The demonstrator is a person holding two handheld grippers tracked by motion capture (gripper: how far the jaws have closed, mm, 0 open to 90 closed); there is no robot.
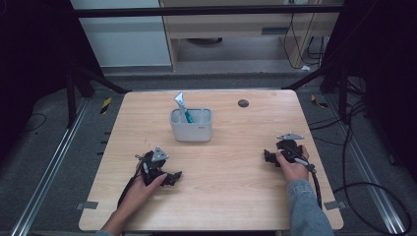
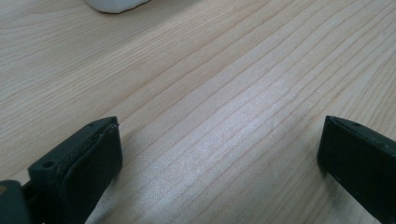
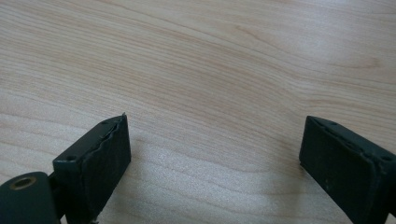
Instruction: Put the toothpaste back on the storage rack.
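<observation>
We see a white tube (image 1: 180, 101) standing in a grey holder (image 1: 191, 129) at the far middle of the wooden table (image 1: 231, 182). Its long axis runs nearly upright, leaning to the left, with the flat crimped end up and the blue cap end down inside the left compartment.

At the left, our left gripper (image 1: 173, 178) rests on the table in the person's left hand (image 1: 142, 184), well short of the holder and pointing rightward. In the left gripper view its jaws stand wide apart with only bare wood between them, and a white rounded base, likely the holder's, sits at the top edge (image 2: 114, 5).

At the right, our right gripper (image 1: 268, 157) lies on the table in the right hand (image 1: 293, 167), jaws likewise spread wide over bare wood, gripping nothing.

A small dark disc (image 1: 243, 103) sits near the table's far edge. Around the table we see grey floor, black cables (image 1: 366, 189) and pale furniture beyond.
</observation>
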